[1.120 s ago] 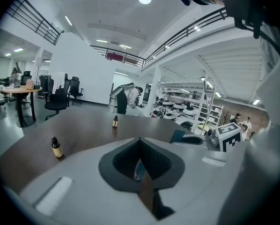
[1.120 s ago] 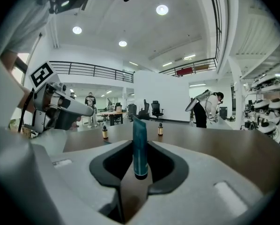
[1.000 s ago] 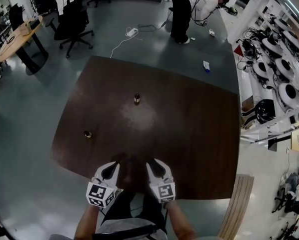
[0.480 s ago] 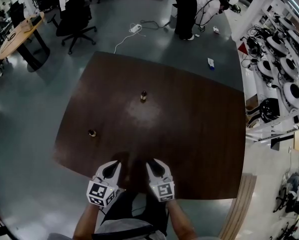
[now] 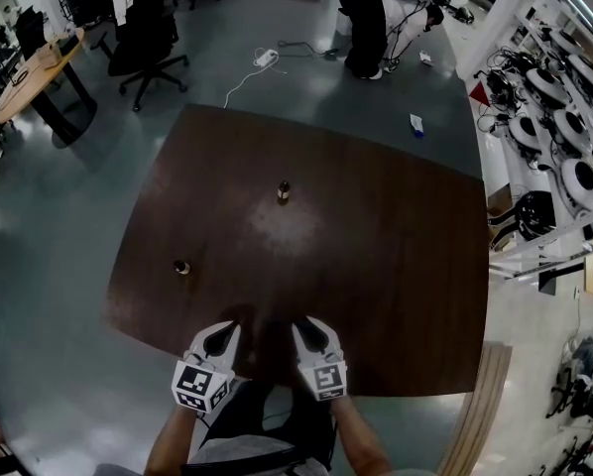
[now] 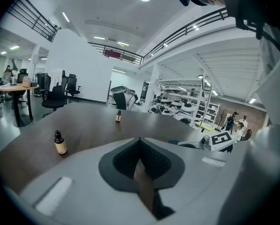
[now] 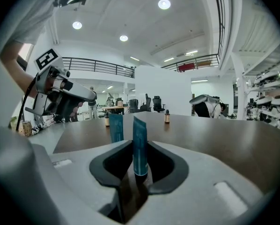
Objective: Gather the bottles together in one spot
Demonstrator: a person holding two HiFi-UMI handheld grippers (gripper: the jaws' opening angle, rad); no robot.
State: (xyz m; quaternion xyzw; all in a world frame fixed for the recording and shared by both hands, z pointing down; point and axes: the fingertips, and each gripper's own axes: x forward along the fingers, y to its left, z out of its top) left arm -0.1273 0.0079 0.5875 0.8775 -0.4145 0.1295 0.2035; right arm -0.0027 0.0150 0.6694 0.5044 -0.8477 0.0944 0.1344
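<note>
Nothing is gathered yet, I'd say. One bottle (image 5: 284,192) stands near the middle of the dark table (image 5: 396,266), and the other bottle (image 5: 181,267) is well apart from it, by the left edge. Both still need moving together.

At the near edge, the left gripper (image 5: 220,330) has its jaws together and empty. The right gripper (image 5: 309,327) is slightly parted and holds nothing.

Around the table there is grey floor (image 5: 39,216), an office chair (image 5: 143,43), and shelves (image 5: 554,117) to the right.

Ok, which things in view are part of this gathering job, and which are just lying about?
Job: far bottle; near-left bottle; the table they stand on.
Lying about: power strip; office chair; small floor item.
</note>
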